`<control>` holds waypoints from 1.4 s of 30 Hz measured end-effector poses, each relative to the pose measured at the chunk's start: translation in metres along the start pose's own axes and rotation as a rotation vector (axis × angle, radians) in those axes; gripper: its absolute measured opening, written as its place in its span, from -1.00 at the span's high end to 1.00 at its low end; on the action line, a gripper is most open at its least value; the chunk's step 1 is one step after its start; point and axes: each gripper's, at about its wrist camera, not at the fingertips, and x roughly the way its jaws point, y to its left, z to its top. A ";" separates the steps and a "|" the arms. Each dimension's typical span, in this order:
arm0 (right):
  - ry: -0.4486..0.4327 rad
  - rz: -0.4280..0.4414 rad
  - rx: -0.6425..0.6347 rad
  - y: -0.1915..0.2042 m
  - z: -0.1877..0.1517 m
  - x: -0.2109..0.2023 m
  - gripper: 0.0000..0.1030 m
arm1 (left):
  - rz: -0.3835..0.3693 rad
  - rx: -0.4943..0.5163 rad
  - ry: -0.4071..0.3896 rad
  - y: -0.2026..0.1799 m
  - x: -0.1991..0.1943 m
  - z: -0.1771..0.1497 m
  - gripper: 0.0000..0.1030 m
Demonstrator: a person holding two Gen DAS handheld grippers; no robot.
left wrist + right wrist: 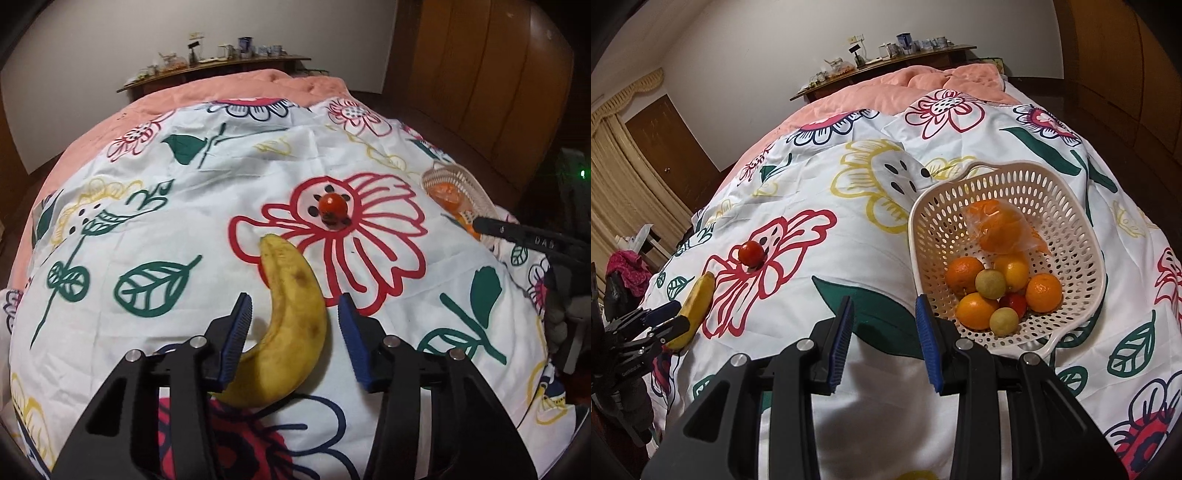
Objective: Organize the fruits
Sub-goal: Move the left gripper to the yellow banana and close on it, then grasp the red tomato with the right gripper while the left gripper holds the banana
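left gripper (295, 314) spread around one banana (291, 325) | right gripper (884, 325) spread, empty | one tomato (332, 205) loose | basket (1082, 258): four oranges, two limes

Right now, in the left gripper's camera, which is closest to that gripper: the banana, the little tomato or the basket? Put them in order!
1. banana: between the open fingers of the left gripper.
2. tomato: straight ahead, on the red flower.
3. basket: farthest, off to the right.

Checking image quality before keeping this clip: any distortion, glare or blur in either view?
Left wrist view: strong fisheye bulge, dark corners, curved yellow banana sharp, faint glare on the small red tomato. Right wrist view: same bulge, perforated cream plastic basket sharp, even indoor light.
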 end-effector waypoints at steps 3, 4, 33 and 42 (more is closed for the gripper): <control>0.000 -0.001 -0.002 0.001 0.000 0.000 0.32 | 0.005 0.012 0.035 0.000 0.009 -0.001 0.03; -0.001 -0.001 -0.002 0.001 0.000 0.000 0.32 | 0.010 0.013 0.044 0.001 0.011 -0.001 0.03; 0.090 0.137 -0.221 0.105 0.034 0.037 0.32 | 0.006 -0.047 -0.001 0.006 -0.004 -0.012 0.25; 0.192 0.149 -0.300 0.145 0.048 0.083 0.32 | -0.013 -0.077 -0.028 0.010 -0.008 -0.016 0.25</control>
